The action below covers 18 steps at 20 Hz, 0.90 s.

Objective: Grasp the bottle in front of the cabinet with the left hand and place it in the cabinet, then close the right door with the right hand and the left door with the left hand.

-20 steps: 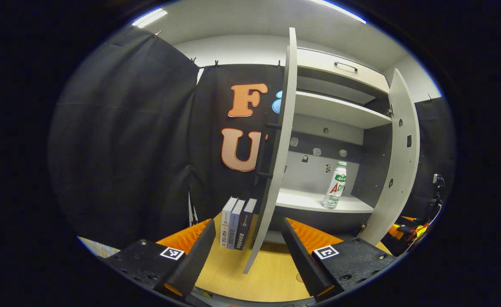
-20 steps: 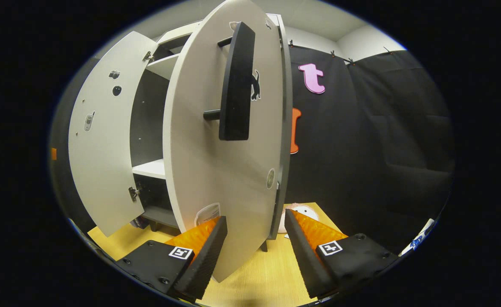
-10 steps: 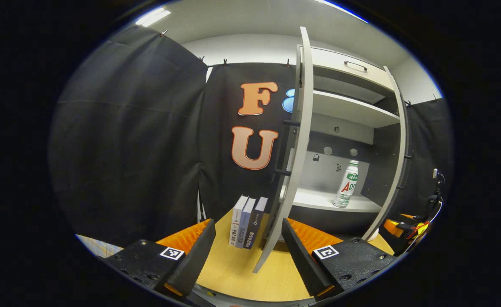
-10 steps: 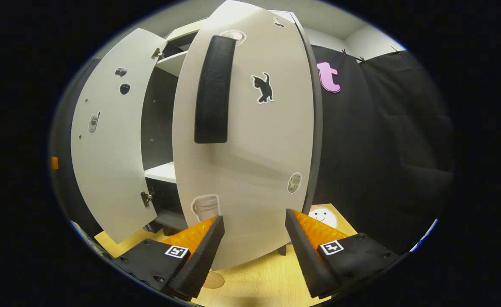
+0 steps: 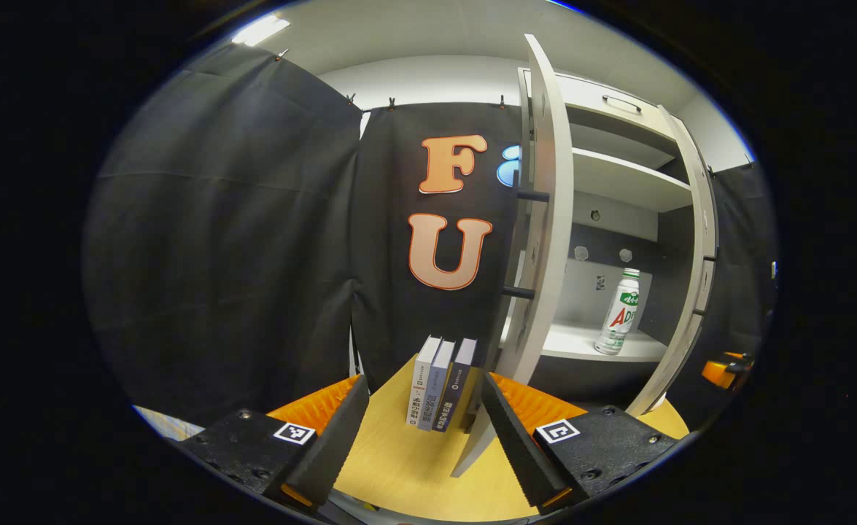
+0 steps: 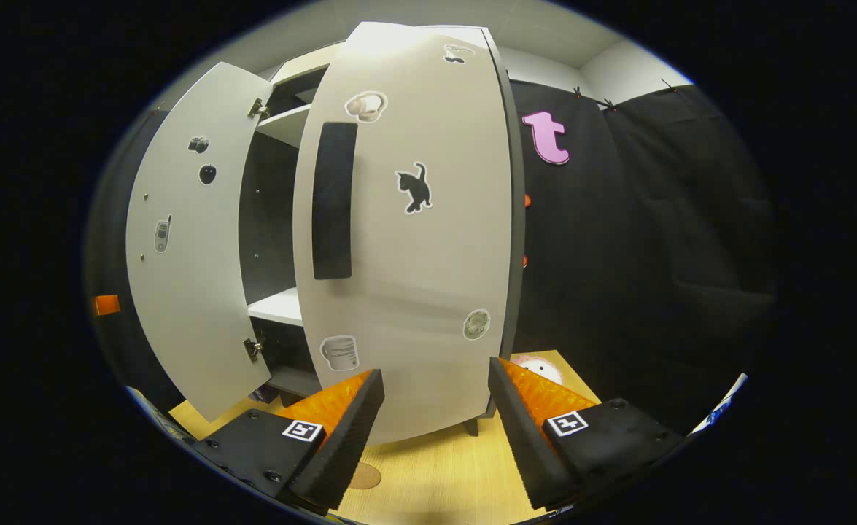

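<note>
One bottle [image 5: 619,312] stands upright on the lower shelf [image 5: 581,343] inside the cabinet [image 5: 618,117], beyond and to the right of the left gripper [image 5: 422,423], whose jaws are spread with nothing between them. Above it an upper shelf [image 5: 629,182] carries nothing visible. Straight ahead of those jaws, the left door [image 5: 541,240] stands open, nearly edge-on, and three books [image 5: 439,394] stand upright on the wooden table [image 5: 413,467] just left of it, between the fingers' line of sight. The right door [image 5: 694,262] shows far to the right, almost shut.

From the right gripper view, the right gripper [image 6: 434,426] has its jaws apart and empty, close before the right door's outer face, whose dark handle [image 6: 333,200] sits up and left of the jaws. Left of that, the open left door shows its inner face.
</note>
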Available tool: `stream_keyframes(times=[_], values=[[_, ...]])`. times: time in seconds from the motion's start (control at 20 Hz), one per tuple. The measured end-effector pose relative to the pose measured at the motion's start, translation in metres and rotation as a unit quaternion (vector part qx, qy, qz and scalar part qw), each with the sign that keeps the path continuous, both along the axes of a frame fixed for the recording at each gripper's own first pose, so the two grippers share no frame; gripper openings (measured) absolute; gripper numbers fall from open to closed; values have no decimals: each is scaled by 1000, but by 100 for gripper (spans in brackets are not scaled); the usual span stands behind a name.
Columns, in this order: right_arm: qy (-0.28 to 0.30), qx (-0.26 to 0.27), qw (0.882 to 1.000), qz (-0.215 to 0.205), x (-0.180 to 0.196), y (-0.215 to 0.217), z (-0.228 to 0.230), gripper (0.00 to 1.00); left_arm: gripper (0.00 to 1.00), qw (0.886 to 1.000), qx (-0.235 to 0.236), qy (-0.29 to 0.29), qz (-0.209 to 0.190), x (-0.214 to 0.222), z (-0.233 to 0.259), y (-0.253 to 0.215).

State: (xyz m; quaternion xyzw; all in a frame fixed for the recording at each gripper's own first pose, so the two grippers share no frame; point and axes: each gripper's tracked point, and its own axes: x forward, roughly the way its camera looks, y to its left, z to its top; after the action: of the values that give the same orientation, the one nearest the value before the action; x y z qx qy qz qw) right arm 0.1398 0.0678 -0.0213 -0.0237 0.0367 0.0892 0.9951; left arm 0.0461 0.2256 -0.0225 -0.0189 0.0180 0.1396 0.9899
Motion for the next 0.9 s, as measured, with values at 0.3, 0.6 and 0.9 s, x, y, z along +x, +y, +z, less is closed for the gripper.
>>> stream_keyframes(times=[0.3,0.6,0.9], values=[[-24,-10,1000,-6,-17,-17,27,96,95,1000,2,4,8,42,-12,17],[-37,-15,999,-29,-26,-43,37,95,95,1000,14,6,11,78,-18,25],[-49,-17,998,-44,-37,-60,43,96,95,1000,22,5,10,83,-18,22]])
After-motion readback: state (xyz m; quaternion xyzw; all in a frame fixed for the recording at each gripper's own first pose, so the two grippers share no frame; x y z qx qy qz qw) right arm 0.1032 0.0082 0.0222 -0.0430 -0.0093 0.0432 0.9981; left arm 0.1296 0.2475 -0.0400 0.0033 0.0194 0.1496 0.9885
